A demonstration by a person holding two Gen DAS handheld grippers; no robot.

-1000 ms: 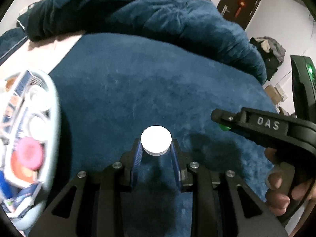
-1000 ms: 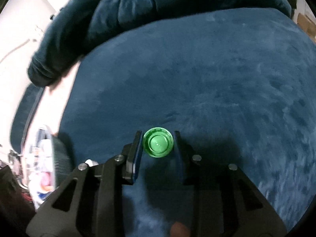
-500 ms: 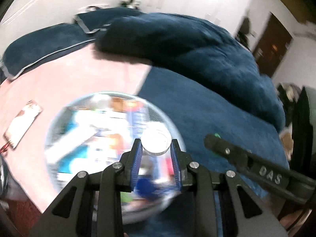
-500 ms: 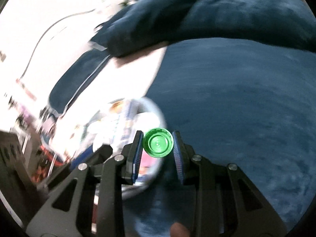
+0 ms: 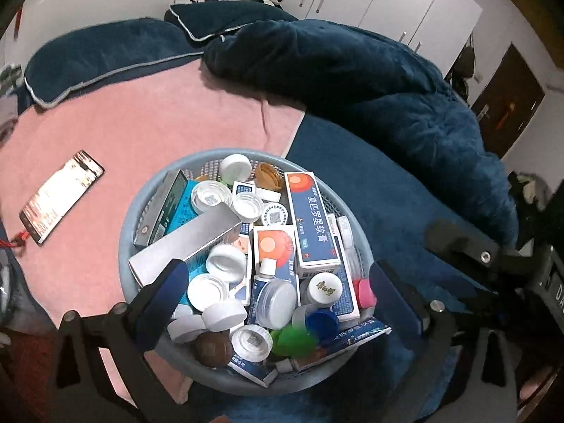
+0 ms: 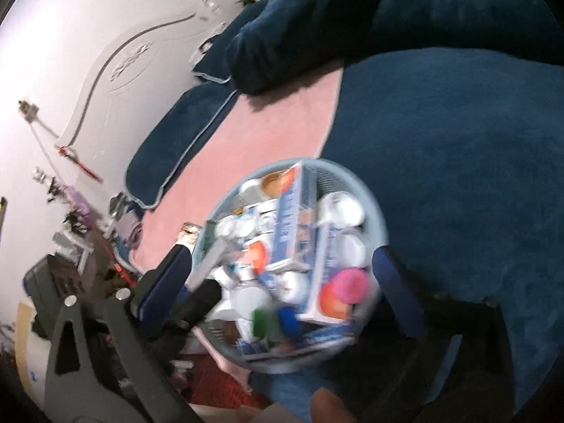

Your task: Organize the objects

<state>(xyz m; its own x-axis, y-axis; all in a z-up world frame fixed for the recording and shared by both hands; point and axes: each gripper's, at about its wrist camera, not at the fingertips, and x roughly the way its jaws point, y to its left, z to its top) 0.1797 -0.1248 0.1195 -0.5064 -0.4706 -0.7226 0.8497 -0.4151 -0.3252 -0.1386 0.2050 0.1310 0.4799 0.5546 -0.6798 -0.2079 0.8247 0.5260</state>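
We are looking down at a bed spread with a pink sheet [image 5: 148, 130] and a dark blue blanket [image 5: 370, 105] that is bunching up along the far side. A round grey basket [image 5: 134, 225] is sitting where the pink meets the blue, and it is brimming with medicine boxes, white caps and small jars. The biggest box [image 5: 312, 225], blue and white with an orange disc, is lying across the top of the heap. A phone [image 5: 61, 197] is lying face up on the sheet, well to the left of the basket. We are holding the left gripper [image 5: 275, 282] above the basket's near half; its jaws have just been opening, are standing wide apart, and are gripping nothing. The right gripper [image 6: 282, 278] is hovering over the same basket, its jaws also having just opened, spread wide and empty. A clear white-topped jar [image 5: 276, 303] is lying in the heap between the left gripper's fingers, and a green cap [image 5: 294, 342] is resting near the basket's front edge, beside a blue cap [image 5: 322, 320].
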